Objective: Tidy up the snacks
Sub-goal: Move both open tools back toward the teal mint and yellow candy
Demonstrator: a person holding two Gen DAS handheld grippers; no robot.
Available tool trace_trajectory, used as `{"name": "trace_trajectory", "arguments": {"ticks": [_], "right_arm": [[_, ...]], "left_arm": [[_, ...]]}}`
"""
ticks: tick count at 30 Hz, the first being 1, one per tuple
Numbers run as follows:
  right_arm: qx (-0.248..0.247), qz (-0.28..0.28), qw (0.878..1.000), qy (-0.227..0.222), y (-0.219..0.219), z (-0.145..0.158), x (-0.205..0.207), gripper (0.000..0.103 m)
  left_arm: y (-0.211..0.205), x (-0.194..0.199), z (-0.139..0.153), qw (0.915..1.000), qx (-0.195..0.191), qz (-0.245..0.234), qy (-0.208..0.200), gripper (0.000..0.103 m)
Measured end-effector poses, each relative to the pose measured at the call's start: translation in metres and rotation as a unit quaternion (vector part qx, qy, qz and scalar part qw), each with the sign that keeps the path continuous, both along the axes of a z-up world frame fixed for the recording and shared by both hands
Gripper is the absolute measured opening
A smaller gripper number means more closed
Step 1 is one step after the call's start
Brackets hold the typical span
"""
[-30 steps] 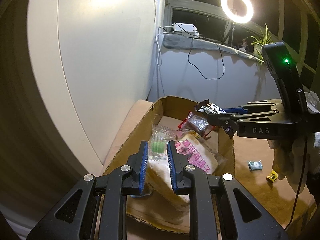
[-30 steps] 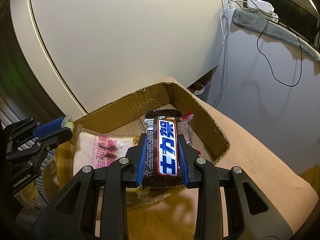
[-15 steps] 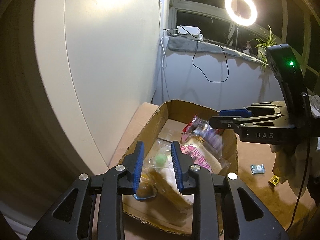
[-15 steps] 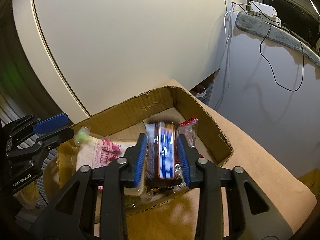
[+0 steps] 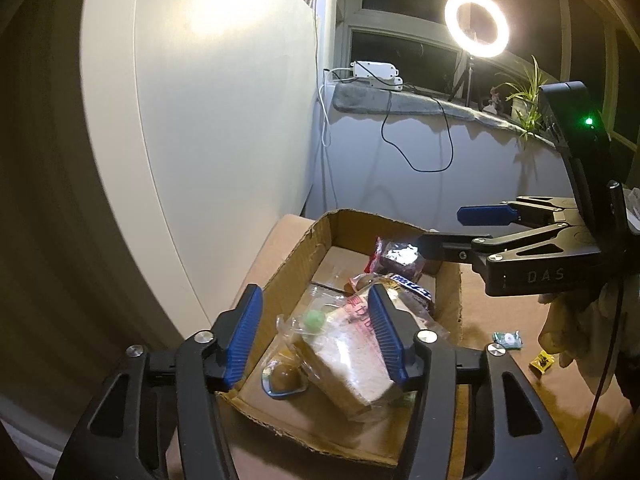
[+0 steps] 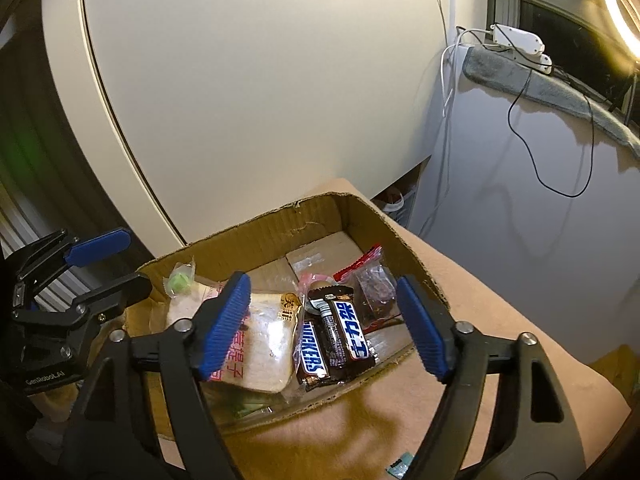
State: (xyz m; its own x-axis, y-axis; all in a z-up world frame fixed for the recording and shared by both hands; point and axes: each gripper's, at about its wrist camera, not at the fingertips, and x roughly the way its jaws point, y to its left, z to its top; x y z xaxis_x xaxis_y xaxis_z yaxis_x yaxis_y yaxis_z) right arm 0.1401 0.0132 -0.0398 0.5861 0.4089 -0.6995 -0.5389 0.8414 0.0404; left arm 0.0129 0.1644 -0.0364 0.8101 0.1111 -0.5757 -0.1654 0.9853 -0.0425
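An open cardboard box (image 5: 288, 268) (image 6: 280, 232) sits on a tan table. In it lie a bagged bread slice (image 5: 352, 364) (image 6: 264, 344), a green candy in clear wrap (image 5: 314, 319) (image 6: 179, 282), a brown sweet in a blue cup (image 5: 284, 378), a red-edged dark snack bag (image 5: 396, 260) (image 6: 370, 288) and two Snickers bars (image 6: 336, 336). My left gripper (image 5: 316, 340) is open and empty above the box's near end. My right gripper (image 6: 324, 324) is open and empty above the Snickers bars.
Two small wrapped candies, teal (image 5: 507, 339) and yellow (image 5: 541, 361), lie on the table right of the box. Another teal wrapper (image 6: 400, 465) lies near the right gripper. A white panel (image 5: 208, 128) stands behind the box. A ring light (image 5: 476, 24) shines on the windowsill.
My right gripper opened and dropped the Snickers bar into the box. My left gripper opened wide, released the green candy onto the bread bag, and drew back.
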Motion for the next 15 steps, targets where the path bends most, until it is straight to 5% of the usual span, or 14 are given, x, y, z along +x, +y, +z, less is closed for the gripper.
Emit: {"name": "trace_trajectory", "arguments": {"ticks": [15], "right_arm": [[-0.008, -0.030, 0.999, -0.029, -0.056, 0.019, -0.050, 0.083]], "left_arm": [[-0.051, -0.014, 0.015, 0.9990, 0.009, -0.042, -0.017, 0.058]]}}
